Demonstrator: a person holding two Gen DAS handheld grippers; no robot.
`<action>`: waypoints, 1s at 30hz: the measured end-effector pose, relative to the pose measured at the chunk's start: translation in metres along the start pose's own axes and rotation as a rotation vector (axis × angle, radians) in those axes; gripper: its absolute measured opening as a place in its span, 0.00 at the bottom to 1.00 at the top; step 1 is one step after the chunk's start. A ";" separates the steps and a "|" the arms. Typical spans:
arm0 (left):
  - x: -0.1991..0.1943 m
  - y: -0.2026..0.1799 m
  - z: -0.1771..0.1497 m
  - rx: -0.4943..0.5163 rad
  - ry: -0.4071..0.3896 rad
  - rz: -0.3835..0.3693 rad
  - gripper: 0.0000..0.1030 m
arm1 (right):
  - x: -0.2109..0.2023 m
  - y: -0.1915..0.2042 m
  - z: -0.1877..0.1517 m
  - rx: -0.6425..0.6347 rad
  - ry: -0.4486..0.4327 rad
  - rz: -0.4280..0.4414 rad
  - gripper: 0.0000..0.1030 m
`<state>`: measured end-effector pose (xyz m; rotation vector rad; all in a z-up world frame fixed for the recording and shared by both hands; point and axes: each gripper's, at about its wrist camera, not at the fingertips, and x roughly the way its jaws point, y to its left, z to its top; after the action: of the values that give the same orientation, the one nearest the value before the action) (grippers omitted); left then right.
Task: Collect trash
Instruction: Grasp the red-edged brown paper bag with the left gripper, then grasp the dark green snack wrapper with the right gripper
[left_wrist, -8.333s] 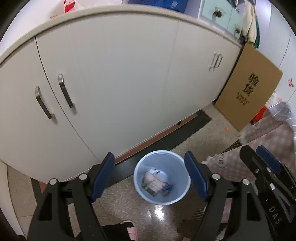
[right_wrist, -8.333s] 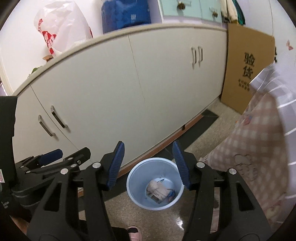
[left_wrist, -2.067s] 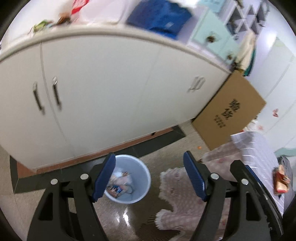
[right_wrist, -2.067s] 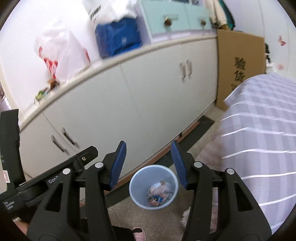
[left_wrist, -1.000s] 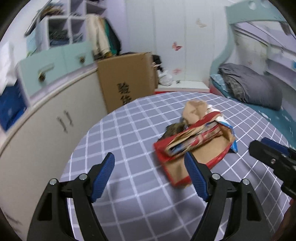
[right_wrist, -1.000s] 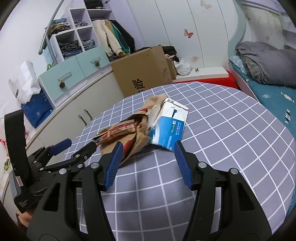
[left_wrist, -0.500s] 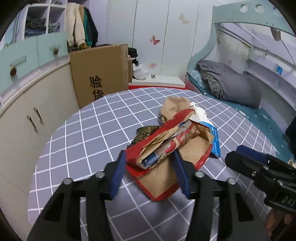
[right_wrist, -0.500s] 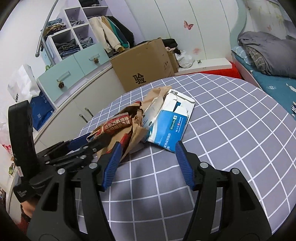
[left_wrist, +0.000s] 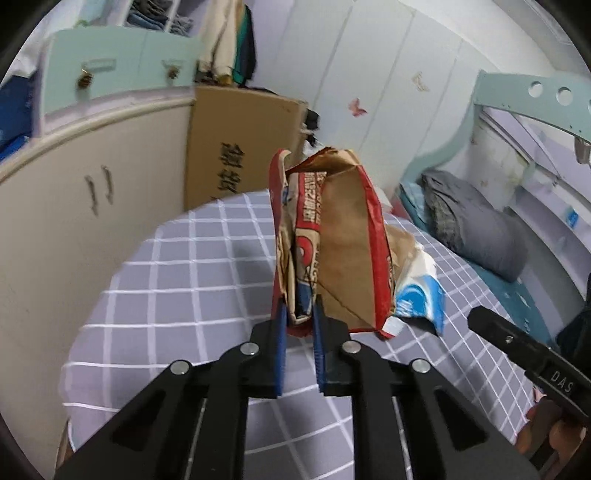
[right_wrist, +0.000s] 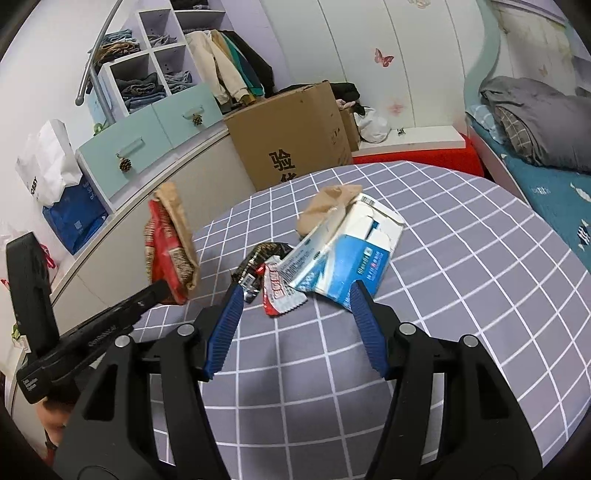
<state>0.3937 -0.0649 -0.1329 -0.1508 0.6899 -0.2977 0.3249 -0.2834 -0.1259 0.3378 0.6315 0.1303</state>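
1. Now the left tool (left_wrist: 298, 318) pinches the red-and-brown paper bag (left_wrist: 332, 243) by its bottom edge; the bag stands upright, lifted off the table (right_wrist: 461, 266).
2. Straight ahead of the wide-open right tool (right_wrist: 293, 308), just beyond its fingertips, lies the blue-and-white carton (right_wrist: 347, 254); its long axis runs away from the tool; this tool is nearer.

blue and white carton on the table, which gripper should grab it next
Right. The right gripper is open and empty, with the blue and white carton just ahead of its fingertips. The left gripper is shut on the red and brown bag.

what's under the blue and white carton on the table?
The blue and white carton lies tilted over a red and white wrapper and beside a dark wrapper; crumpled brown paper sits at its far end. Anything under its middle is hidden.
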 end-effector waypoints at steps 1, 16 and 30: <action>-0.004 0.003 0.001 -0.005 -0.014 0.026 0.12 | 0.002 0.003 0.002 -0.009 0.005 0.007 0.58; -0.017 0.066 0.014 -0.105 -0.053 0.193 0.12 | 0.113 0.071 0.026 -0.212 0.218 -0.092 0.58; -0.020 0.111 0.008 -0.150 -0.036 0.199 0.12 | 0.164 0.105 0.023 -0.298 0.320 -0.085 0.20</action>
<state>0.4085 0.0467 -0.1404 -0.2282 0.6862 -0.0525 0.4681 -0.1550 -0.1627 -0.0004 0.9282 0.1961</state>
